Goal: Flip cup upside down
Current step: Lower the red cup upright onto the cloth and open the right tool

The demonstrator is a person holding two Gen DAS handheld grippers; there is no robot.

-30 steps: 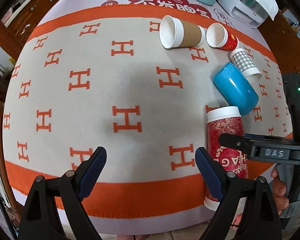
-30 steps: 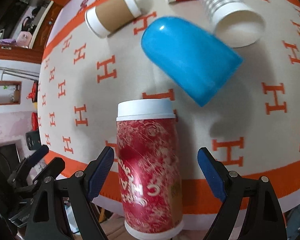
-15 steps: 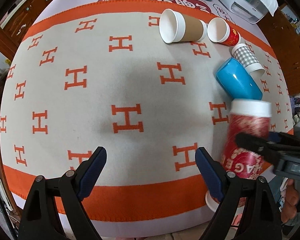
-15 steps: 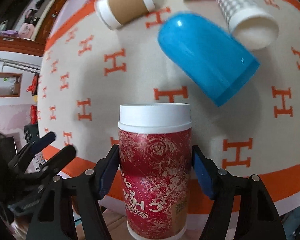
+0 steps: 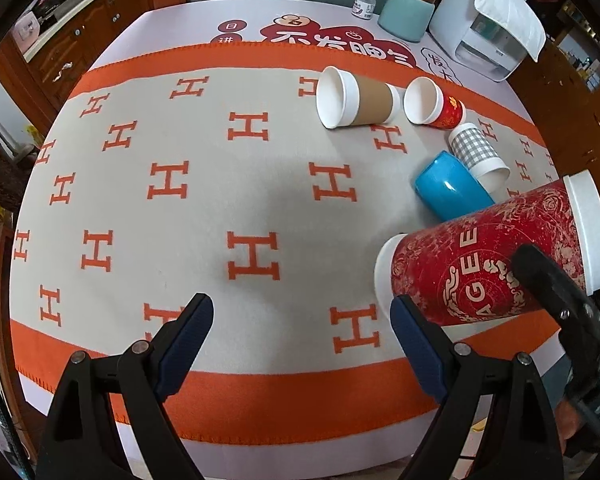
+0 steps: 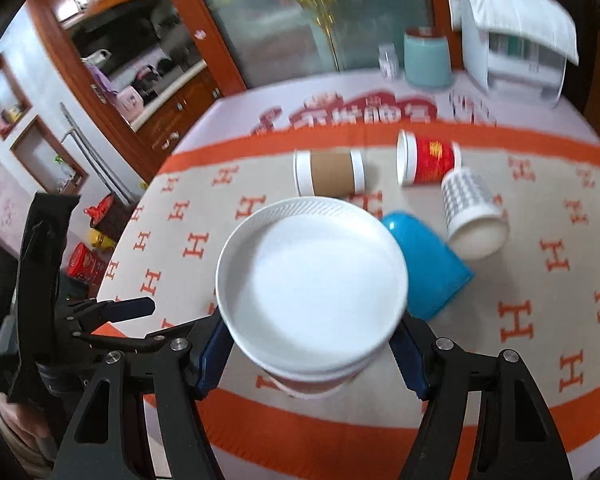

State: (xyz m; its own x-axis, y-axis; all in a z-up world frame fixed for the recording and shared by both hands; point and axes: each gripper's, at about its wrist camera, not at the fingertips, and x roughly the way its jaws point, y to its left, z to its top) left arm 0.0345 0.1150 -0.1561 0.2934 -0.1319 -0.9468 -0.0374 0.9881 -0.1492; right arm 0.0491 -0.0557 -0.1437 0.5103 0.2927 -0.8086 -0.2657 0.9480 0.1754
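My right gripper is shut on a tall red paper cup with white rims. It holds the cup in the air over the near right part of the table, tilted almost on its side. In the right wrist view one white end of the cup faces the camera and hides the cup's body. My left gripper is open and empty above the near middle of the cloth, to the left of the cup.
On the orange-and-grey H-patterned cloth lie a brown-sleeved cup, a small red cup, a checked cup and a blue cup. A teal jar, a small bottle and a white appliance stand at the back.
The right gripper has lifted the red cup off the table and tipped it from upright to nearly sideways. The left gripper has stayed open in about the same place.
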